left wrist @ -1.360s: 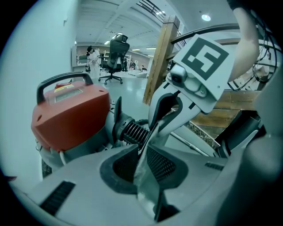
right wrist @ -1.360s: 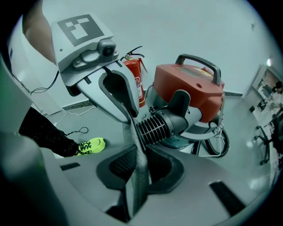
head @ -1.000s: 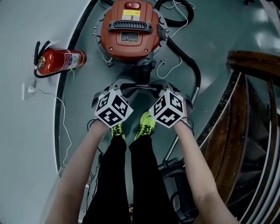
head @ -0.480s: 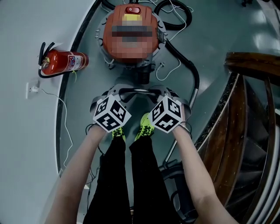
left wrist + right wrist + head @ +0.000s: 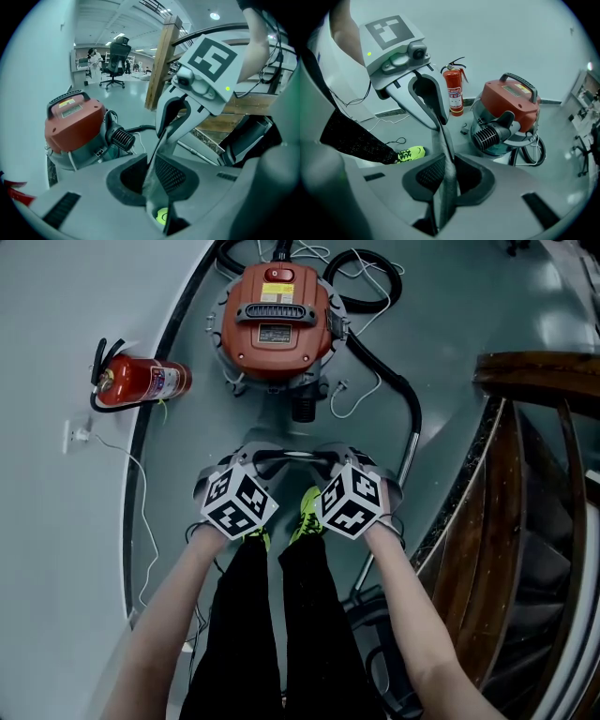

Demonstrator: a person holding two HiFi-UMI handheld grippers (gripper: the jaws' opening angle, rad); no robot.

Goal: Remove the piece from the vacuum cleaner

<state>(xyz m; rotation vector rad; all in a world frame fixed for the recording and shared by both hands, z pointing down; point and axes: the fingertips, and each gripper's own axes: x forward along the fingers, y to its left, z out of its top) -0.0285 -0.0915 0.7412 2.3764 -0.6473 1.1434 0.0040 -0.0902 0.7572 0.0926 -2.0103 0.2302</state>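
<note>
Grey and thin, the band-like piece (image 5: 292, 455) spans between the two grippers above the floor, near the person's shoes and apart from the red vacuum cleaner (image 5: 277, 320). The left gripper (image 5: 246, 460) is clamped on one end and the right gripper (image 5: 347, 458) on the other, each pair of jaws closed onto the strip. Its thin section and bowed line suggest a light, flexible part. Hold it near the ends, flat faces against the pads. Avoid twisting. The smooth surface may slip.
</note>
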